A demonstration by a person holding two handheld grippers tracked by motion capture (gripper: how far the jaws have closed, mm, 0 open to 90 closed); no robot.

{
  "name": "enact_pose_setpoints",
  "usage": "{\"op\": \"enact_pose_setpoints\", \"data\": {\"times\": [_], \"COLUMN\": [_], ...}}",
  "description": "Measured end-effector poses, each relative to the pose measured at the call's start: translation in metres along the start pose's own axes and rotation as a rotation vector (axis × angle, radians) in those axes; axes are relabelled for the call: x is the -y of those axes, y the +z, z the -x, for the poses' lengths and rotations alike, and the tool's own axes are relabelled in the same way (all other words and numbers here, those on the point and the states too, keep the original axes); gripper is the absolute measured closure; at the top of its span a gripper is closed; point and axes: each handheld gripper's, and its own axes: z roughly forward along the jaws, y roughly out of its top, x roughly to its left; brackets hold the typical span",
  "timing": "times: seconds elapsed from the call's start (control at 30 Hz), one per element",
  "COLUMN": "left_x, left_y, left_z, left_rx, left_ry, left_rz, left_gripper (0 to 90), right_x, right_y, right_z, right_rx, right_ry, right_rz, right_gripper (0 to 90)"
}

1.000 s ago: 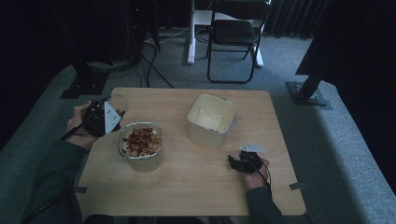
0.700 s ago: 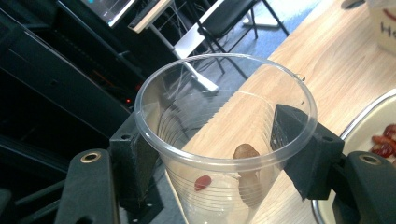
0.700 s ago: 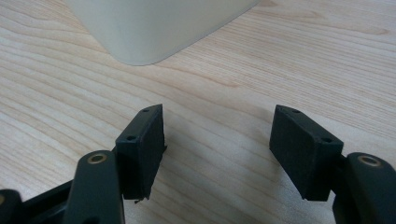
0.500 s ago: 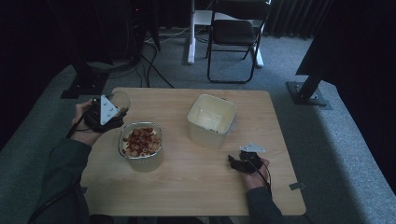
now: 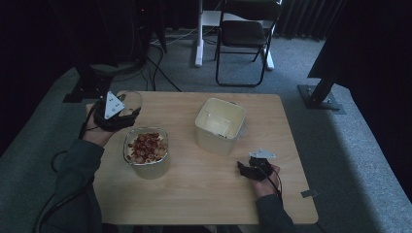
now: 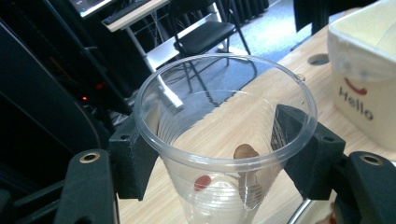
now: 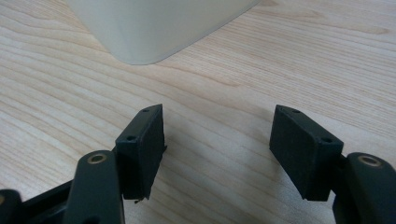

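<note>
L gripper (image 6: 215,154) clamped on clear plastic cup (image 6: 224,135); R gripper (image 7: 219,144) open, nothing btwn jaws.

Cup sits upright btwn L jaws, pads on both sides of its wall; a brown bit and a red bit at its bottom. Bowl of red-brown pieces (image 5: 145,145) just beside L gripper. White tub (image 5: 219,125) just ahead of R gripper, which rests on the wooden table (image 5: 204,189).

The cup (image 6: 224,140) is thin clear plastic, glossy and ribbed low down, held between matt black plastic pads of the left claw (image 6: 223,154). The bench (image 7: 243,70) is pale wood with a fine grain and a smooth, low sheen. The tub (image 5: 219,125) looks like cream plastic, matt, and the floor (image 5: 359,145) is grey carpet.
</note>
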Motion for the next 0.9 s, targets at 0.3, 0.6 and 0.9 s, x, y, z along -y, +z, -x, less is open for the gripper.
{"op": "enact_pose_setpoints", "data": {"times": [0.3, 0.6, 0.9], "left_x": [-0.010, -0.022, -0.038], "left_y": [0.016, 0.031, 0.043], "left_z": [0.000, 0.003, 0.013], "left_rx": [0.035, 0.088, 0.119], "left_ry": [-0.043, -0.116, -0.119], "left_rz": [-0.003, 0.018, 0.023], "left_gripper": [33.5, 33.3, 33.3], "right_x": [0.000, 0.000, 0.000], "right_y": [0.000, 0.000, 0.000], "right_z": [0.000, 0.000, 0.000], "right_rx": [-0.002, -0.002, -0.002], "right_ry": [0.000, 0.001, 0.001], "right_rz": [0.000, 0.000, 0.000], "right_gripper": [35.0, 35.0, 35.0]}}
